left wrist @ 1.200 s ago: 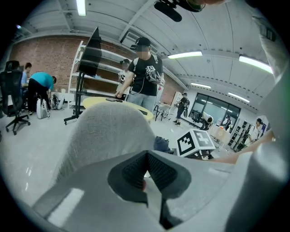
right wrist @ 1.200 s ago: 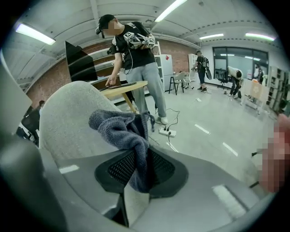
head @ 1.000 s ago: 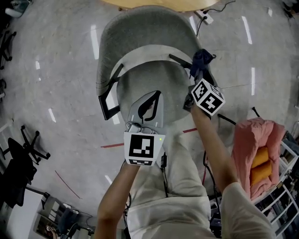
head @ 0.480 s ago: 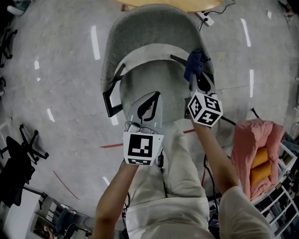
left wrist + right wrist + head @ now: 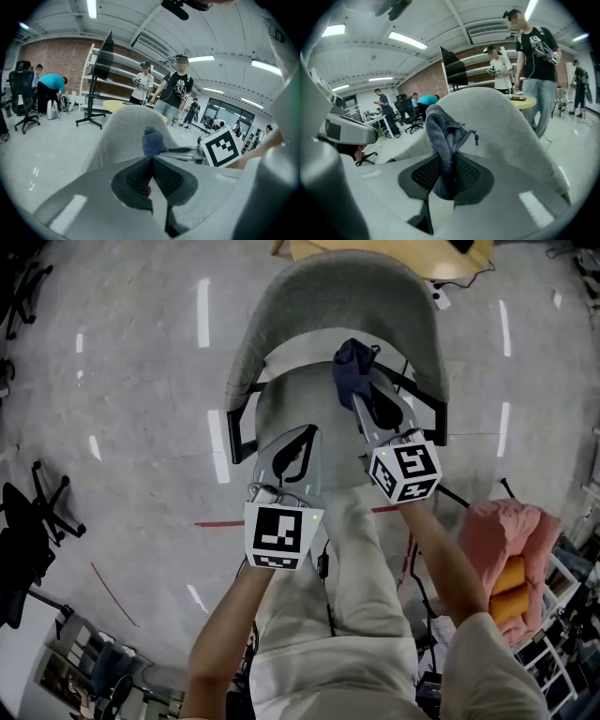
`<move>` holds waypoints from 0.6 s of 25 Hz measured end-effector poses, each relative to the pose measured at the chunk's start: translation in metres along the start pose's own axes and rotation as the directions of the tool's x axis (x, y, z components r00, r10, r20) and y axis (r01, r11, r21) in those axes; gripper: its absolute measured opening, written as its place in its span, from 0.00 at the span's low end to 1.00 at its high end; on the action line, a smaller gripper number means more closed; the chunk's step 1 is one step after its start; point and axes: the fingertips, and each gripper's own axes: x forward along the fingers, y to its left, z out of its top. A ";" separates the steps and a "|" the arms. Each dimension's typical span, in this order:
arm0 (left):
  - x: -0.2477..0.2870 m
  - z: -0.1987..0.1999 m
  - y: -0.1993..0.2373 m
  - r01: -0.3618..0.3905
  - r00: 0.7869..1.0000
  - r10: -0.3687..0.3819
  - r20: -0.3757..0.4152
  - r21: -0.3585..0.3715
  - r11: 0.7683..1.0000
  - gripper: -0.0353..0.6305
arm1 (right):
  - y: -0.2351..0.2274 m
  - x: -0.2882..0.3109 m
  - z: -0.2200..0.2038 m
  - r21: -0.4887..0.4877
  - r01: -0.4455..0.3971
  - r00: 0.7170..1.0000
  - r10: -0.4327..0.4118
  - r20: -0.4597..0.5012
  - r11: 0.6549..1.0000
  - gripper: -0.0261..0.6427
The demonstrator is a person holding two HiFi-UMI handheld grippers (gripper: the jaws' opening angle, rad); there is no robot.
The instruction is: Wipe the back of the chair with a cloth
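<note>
Grey fabric covers the curved-back chair (image 5: 281, 296) under me in the head view. My right gripper (image 5: 361, 401) reaches over the seat and pinches a crumpled dark blue cloth (image 5: 351, 367) close in front of the backrest (image 5: 375, 292), right of centre. My left gripper (image 5: 302, 442) hovers nearer me, left of it.

In the left gripper view my jaws are pressed together with nothing between them, and the cloth (image 5: 153, 140) shows ahead.

In the right gripper view my jaws clamp the cloth's (image 5: 445, 136) lower fold. I cannot tell whether it touches the backrest (image 5: 506, 122).

Chair back (image 5: 337, 292) ahead, floor (image 5: 127, 418) alongside
</note>
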 end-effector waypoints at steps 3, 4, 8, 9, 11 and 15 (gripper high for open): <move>-0.007 -0.008 0.014 -0.034 0.999 0.034 -0.008 -0.009 0.999 0.05 | 0.029 0.016 -0.002 -0.023 -0.146 0.989 0.145 -0.031 0.989 0.19; -0.010 -0.011 0.019 -0.047 0.999 0.047 -0.011 -0.014 0.999 0.05 | 0.039 0.021 -0.002 -0.032 -0.196 0.980 0.195 -0.044 0.980 0.19; -0.019 -0.017 0.036 -0.084 0.996 0.084 -0.013 -0.032 0.996 0.05 | 0.075 0.035 -0.008 -0.121 -0.348 0.936 0.337 -0.102 0.930 0.19; -0.020 -0.019 0.039 -0.096 0.995 0.095 -0.013 -0.038 0.995 0.05 | 0.083 0.039 -0.012 -0.145 -0.384 0.921 0.369 -0.121 0.912 0.19; -0.022 -0.022 0.047 -0.123 0.992 0.122 -0.012 -0.051 0.991 0.05 | 0.099 0.046 -0.021 -0.181 -0.463 0.884 0.437 -0.165 0.868 0.19; -0.024 -0.026 0.058 -0.163 0.987 0.162 -0.014 -0.074 0.984 0.05 | 0.122 0.057 -0.040 -0.233 -0.601 0.796 0.547 -0.259 0.764 0.19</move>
